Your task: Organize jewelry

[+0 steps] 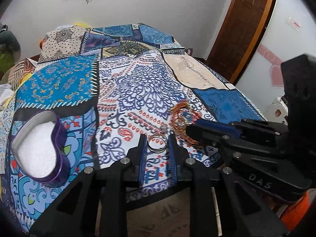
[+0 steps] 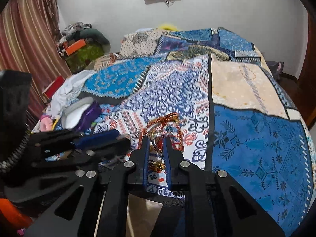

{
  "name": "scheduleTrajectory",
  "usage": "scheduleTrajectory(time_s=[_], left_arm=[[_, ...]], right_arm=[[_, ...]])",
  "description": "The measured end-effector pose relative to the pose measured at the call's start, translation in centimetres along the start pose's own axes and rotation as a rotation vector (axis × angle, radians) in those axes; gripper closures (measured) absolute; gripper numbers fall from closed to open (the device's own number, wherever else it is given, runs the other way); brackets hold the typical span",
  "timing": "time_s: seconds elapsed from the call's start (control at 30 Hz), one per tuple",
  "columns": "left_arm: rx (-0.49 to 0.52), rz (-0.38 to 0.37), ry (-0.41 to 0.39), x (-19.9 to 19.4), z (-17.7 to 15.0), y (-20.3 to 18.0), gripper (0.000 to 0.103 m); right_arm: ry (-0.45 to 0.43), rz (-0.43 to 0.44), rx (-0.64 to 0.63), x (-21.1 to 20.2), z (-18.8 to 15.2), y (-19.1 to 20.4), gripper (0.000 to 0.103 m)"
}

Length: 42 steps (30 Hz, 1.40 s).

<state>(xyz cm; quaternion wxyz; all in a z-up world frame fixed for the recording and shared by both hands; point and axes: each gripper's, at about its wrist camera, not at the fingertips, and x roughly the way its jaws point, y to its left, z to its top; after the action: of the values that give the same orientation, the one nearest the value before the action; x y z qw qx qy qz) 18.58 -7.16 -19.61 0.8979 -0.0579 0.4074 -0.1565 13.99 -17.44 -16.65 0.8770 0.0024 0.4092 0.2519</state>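
Your left gripper (image 1: 158, 144) sits low in the centre of its view, its ribbed blue pads closed against the sides of a stack of thin silver metal bangles (image 1: 157, 143), which stands on edge over the patchwork-printed bedspread (image 1: 138, 90). Just to the right of that, your right gripper (image 1: 189, 131) reaches in from the frame's right edge, its black body lying across the near corner of the bed.

In the right wrist view, your right gripper (image 2: 156, 144) has its fingers a narrow gap apart around a tangled heap of red, orange and gold bangles (image 2: 169, 122) at centre frame; whether the pads actually grip it you cannot tell. A small gold ornament (image 2: 158, 165) lies between the fingers, lower down.

At the lower left of the left wrist view lies an open heart-shaped purple box with white padded lining (image 1: 37, 148), well apart from both piles. The cloth is smooth, in blue, white and beige panels.
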Motion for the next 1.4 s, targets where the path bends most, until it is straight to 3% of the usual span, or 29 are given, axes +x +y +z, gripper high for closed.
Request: scheduleTrajectory(time_s=[0.2, 0.57, 0.87, 1.4], left_arm=[[-0.014, 0.011, -0.002, -0.4, -0.2, 0.5, 0.083], [0.002, 0.024, -0.048, -2.4, 0.4, -0.1, 0.083], [-0.003, 0.038, -0.057, -3.4, 0.0, 0.3, 0.083], [-0.032, 0.040, -0.036, -2.4, -0.2, 1.6, 0.083]], right_arm=[[-0.016, -0.024, 0.001, -0.1, -0.2, -0.1, 0.098], [-0.077, -0.035, 0.010, -2.4, 0.4, 0.0, 0.100], [0.024, -0.032, 0.020, -0.4, 0.3, 0.2, 0.091], [0.051, -0.035, -0.028, 1.4, 1.5, 0.3, 0.089]])
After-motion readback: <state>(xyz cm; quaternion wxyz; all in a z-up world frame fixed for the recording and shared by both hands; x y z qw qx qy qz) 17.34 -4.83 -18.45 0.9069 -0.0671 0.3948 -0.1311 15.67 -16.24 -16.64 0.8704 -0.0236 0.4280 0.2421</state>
